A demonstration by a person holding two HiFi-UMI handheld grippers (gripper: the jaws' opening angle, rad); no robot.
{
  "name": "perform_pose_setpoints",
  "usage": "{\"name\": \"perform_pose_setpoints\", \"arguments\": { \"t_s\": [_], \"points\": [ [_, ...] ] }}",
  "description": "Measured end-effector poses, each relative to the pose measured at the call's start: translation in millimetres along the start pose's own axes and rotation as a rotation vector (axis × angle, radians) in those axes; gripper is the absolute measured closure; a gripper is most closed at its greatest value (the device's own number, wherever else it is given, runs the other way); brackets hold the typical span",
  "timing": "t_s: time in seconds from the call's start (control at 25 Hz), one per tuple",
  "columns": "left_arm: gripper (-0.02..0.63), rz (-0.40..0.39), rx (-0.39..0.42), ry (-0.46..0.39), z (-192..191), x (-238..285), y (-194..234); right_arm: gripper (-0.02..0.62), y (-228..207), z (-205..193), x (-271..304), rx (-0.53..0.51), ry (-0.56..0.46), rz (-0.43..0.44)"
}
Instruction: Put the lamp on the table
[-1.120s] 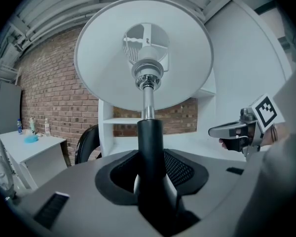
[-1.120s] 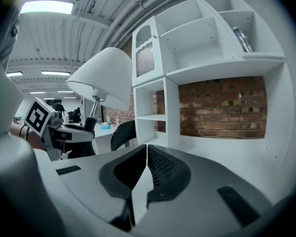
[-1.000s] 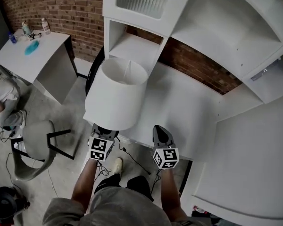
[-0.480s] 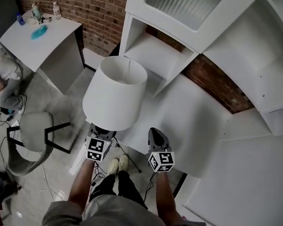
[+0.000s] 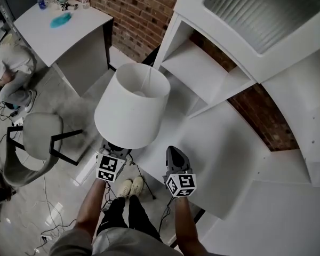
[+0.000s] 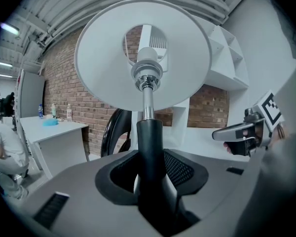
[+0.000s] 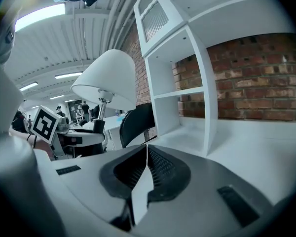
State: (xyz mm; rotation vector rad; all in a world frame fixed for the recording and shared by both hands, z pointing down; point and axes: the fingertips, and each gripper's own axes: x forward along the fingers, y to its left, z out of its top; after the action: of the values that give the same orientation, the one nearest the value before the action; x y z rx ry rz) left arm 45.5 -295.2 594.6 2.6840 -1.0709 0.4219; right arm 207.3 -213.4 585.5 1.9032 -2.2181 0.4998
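Left gripper [image 5: 112,154]: fingers clamped on the dark stem [image 6: 149,132] of the lamp [image 5: 130,108], low under the shade, so it rides upright and the shade clears my grip. The lamp hangs over the tabletop's [image 5: 224,148] near-left edge, not yet set down. Right gripper [image 5: 174,154]: fingers closed, empty, spare beside it. The tabletop is white and bare under white shelves [image 5: 202,73]; brick wall [image 5: 144,9] far.

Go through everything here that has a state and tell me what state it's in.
lamp, upright, held off the table by its stem.
left gripper, jaws shut on the lamp's stem.
right gripper, jaws shut, empty.
table, lamp not yet on it.
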Motion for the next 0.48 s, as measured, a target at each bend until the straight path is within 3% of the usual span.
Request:
{"name": "perform_pose_setpoints", "arguments": {
  "t_s": [0.48],
  "points": [
    [0.445, 0.018, -0.012, -0.001, -36.2, 27.5, 17.1, 0.571, -3.0, -34.1, 36.6, -0.001, 0.057, 0.056]
  ]
}}
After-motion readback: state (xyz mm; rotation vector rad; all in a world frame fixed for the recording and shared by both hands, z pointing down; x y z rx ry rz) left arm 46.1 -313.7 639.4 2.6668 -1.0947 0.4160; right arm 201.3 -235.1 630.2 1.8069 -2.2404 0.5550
